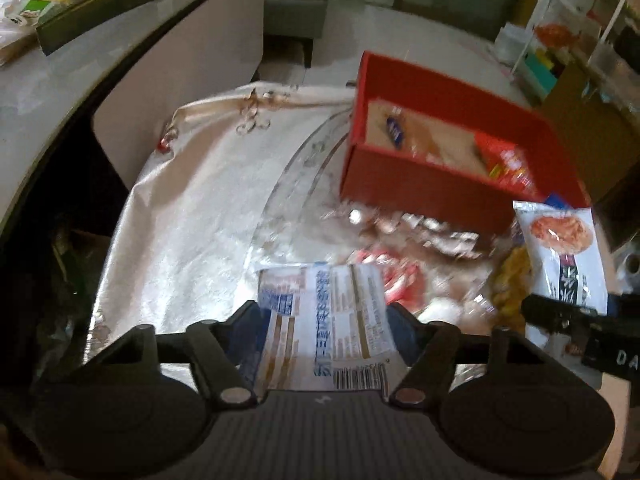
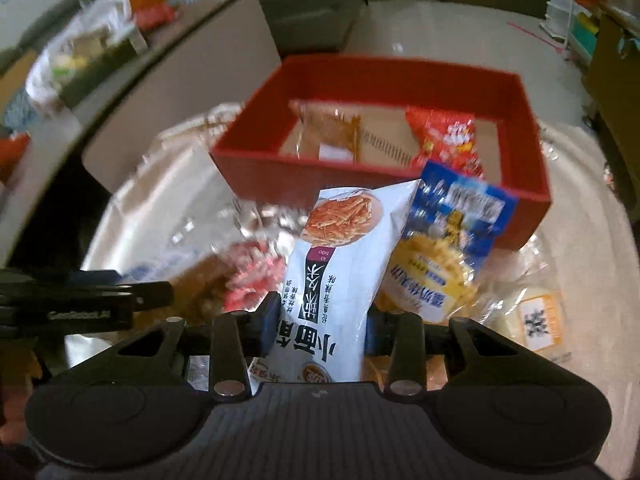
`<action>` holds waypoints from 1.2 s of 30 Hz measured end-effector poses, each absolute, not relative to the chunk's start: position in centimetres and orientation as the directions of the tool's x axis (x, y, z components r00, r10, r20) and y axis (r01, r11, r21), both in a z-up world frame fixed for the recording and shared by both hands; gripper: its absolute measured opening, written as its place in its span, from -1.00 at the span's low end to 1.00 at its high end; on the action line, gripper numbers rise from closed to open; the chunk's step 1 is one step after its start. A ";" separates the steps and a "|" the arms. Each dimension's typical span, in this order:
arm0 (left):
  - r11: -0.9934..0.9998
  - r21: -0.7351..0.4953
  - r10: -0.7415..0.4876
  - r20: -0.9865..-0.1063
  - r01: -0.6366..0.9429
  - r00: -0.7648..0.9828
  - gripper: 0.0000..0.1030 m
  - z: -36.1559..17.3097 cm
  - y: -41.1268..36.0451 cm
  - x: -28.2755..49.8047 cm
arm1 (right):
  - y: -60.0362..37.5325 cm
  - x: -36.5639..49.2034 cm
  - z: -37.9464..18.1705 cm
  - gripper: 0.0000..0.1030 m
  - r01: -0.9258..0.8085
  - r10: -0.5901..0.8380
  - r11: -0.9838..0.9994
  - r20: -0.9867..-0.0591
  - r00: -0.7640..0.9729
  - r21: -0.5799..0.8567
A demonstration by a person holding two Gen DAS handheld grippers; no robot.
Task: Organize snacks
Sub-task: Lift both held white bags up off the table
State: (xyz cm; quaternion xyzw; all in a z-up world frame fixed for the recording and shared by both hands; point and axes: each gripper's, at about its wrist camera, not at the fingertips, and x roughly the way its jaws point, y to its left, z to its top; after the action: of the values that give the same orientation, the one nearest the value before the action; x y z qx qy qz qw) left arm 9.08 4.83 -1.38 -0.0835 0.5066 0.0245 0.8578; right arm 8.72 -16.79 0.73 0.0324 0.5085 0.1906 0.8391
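My left gripper (image 1: 322, 320) is shut on a white and blue snack packet (image 1: 324, 316), seen from its printed back. My right gripper (image 2: 320, 322) is shut on a white noodle-snack packet (image 2: 340, 264), which also shows at the right of the left wrist view (image 1: 564, 256). Both are held above a pile of loose snacks (image 1: 404, 264) on a clear round tray. Beyond stands an open red box (image 2: 380, 168) holding a tan packet (image 2: 332, 132) and a red packet (image 2: 444, 136). The red box (image 1: 424, 184) shows in the left wrist view too.
A yellow and blue snack bag (image 2: 440, 256) lies right of my right-hand packet. The white cloth-covered round table (image 1: 192, 208) extends left. A grey counter (image 1: 100, 64) with a dark box (image 1: 104, 4) and bags runs along the left. Shelves (image 1: 568, 52) stand at the far right.
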 end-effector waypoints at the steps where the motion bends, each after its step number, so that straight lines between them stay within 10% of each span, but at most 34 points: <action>1: 0.983 -0.137 -0.061 -0.870 -0.123 0.488 -0.11 -1.1 4.7 9.3 | -17.1 8.6 1.1 -0.07 -0.285 0.361 0.923 -0.833 0.419 0.257; 11: 0.996 -0.063 -0.025 -0.859 -0.056 0.511 -0.09 -0.9 2.8 10.2 | -18.6 9.2 1.4 -0.07 -0.268 0.366 0.924 -0.828 0.424 0.271; 14: 0.999 0.036 0.042 -0.881 -0.021 0.472 0.37 -2.0 2.6 10.7 | -18.4 9.0 1.3 -0.07 -0.277 0.371 0.921 -0.831 0.415 0.273; 21: 0.986 -0.071 -0.009 -0.924 -0.149 0.382 0.58 -5.9 4.5 11.0 | -18.0 9.2 1.0 -0.06 -0.293 0.381 0.914 -0.838 0.390 0.280; 36: 0.959 -0.121 0.012 -0.888 -0.258 0.460 0.22 -1.8 3.5 8.3 | -19.9 7.7 3.1 -0.06 -0.298 0.412 0.905 -0.805 0.427 0.305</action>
State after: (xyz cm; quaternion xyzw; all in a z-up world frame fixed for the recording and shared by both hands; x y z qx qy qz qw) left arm 8.26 3.52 -1.84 -0.1197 0.5136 0.0797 0.8459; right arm 7.70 -19.87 3.12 0.0578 0.4920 0.2107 0.8427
